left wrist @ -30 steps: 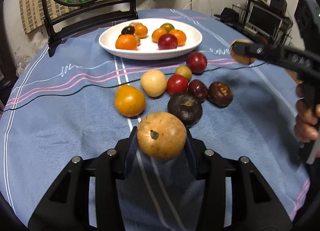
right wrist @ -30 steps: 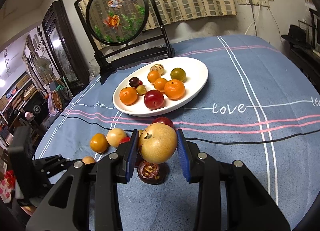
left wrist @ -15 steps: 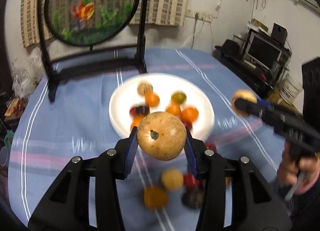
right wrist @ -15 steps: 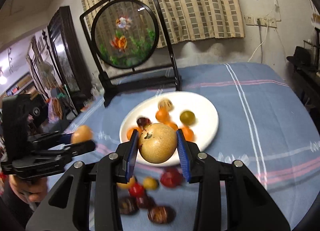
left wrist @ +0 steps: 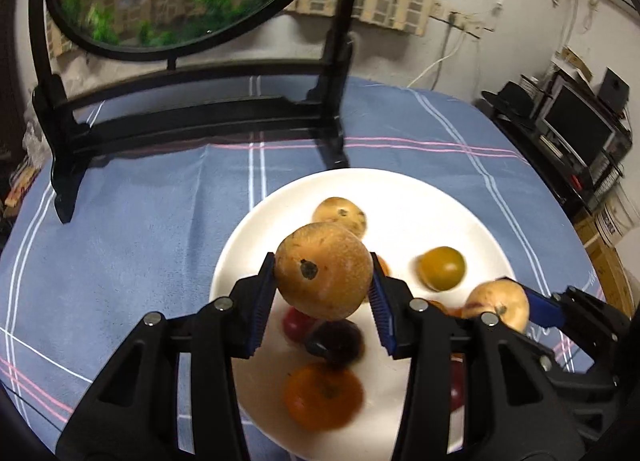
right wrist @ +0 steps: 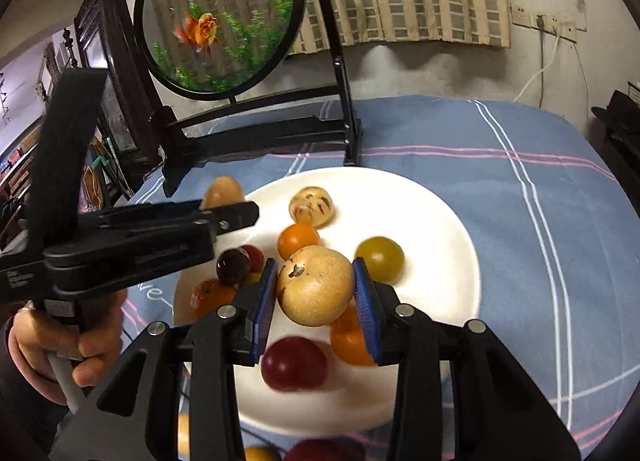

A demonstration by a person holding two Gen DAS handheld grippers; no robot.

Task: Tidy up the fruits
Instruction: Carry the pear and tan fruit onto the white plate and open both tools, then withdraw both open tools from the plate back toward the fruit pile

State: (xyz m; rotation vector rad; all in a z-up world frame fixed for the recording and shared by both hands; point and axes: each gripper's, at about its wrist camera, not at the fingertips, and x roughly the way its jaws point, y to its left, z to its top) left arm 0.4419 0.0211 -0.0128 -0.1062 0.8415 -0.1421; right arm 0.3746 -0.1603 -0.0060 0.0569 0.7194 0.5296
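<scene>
Two tan fruits, one clamped in each gripper — left gripper (left wrist: pixel 323 290), right gripper (right wrist: pixel 315 292) — hang above the white plate (right wrist: pixel 448 245)

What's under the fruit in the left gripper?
The white plate, with a red fruit and a dark purple fruit partly showing below the tan fruit. What lies directly beneath is covered.

Glossy white ceramic-looking plate (left wrist: pixel 400 197), matt blue woven tablecloth (left wrist: pixel 132 229), black plastic claw (left wrist: pixel 322 293) with ribbed blue pads.
</scene>
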